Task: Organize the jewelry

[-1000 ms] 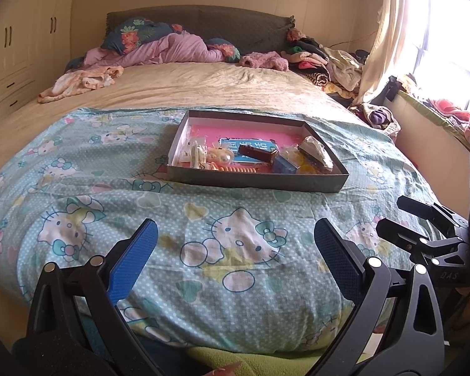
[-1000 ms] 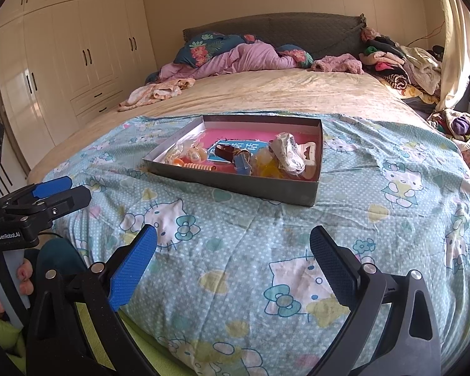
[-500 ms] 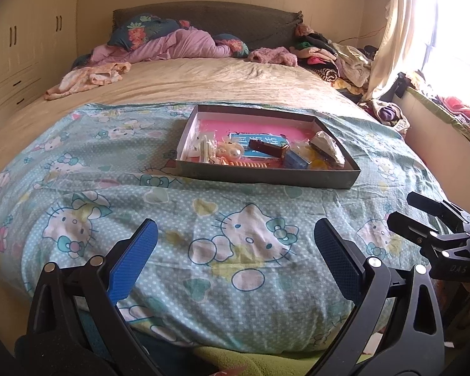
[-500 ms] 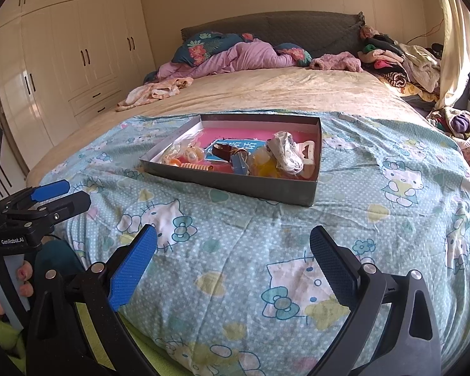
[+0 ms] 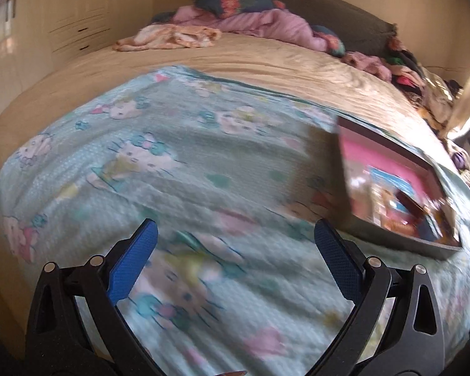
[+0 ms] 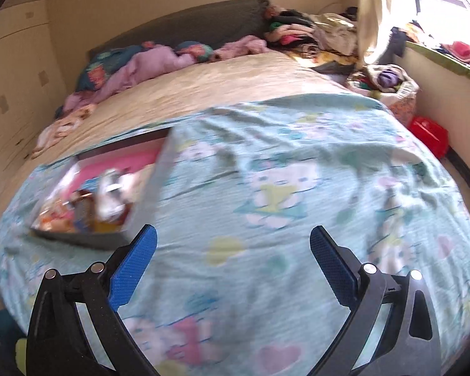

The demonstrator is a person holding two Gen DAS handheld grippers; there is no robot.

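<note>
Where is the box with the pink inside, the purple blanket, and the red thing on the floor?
box point(image 5: 388, 169): left wrist view, on its pink floor.
purple blanket point(image 5: 266, 23): left wrist view, on its bunched middle near the headboard.
red thing point(image 6: 427, 131): right wrist view, on its top face, beside the bed.

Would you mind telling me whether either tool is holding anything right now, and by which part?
Nothing is held. The left tool and the right tool are both open over the blanket.
</note>
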